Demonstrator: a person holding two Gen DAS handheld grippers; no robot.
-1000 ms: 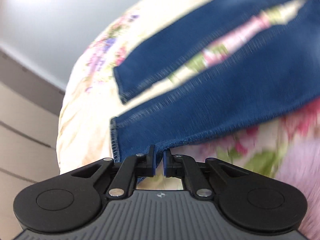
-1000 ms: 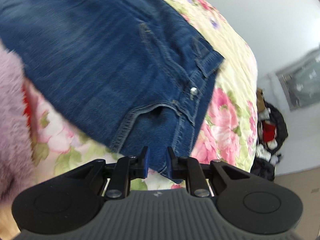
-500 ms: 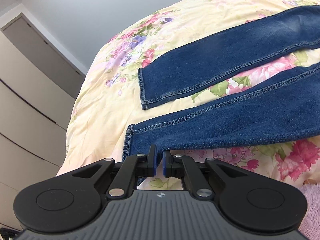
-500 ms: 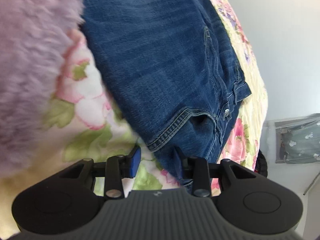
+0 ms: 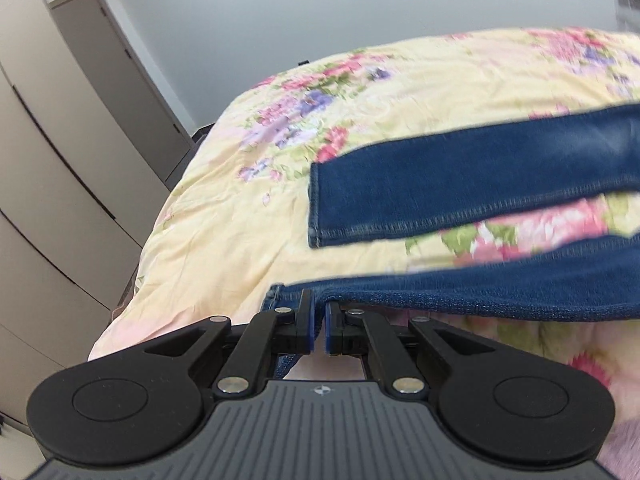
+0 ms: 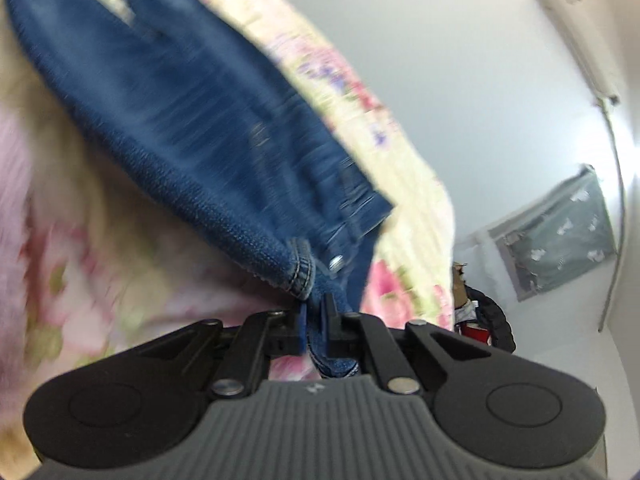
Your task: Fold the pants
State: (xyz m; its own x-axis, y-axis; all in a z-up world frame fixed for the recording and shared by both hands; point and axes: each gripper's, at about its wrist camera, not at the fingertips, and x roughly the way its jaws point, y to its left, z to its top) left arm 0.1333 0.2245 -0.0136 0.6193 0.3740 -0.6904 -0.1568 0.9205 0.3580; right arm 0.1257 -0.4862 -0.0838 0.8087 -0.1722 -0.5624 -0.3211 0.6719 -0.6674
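Blue denim pants (image 5: 460,196) lie on a flowered bedspread (image 5: 248,224). In the left wrist view my left gripper (image 5: 319,326) is shut on the hem of the near leg (image 5: 460,296), which hangs lifted off the bed. The far leg lies flat beyond it. In the right wrist view my right gripper (image 6: 314,326) is shut on the waistband corner of the pants (image 6: 200,112) by the metal button (image 6: 337,261). The denim rises from the bed there and is blurred.
A pale wardrobe (image 5: 52,200) and a grey door (image 5: 120,72) stand left of the bed. A fuzzy pink fabric (image 6: 12,184) lies at the near edge. Clutter (image 6: 480,320) sits on the floor past the bed's right side, under an air conditioner (image 6: 580,28).
The left gripper rose and rolled with the leg hem in it, so the view levelled out. The right gripper's jaws opened wider, then closed on the waistband corner and lifted it.
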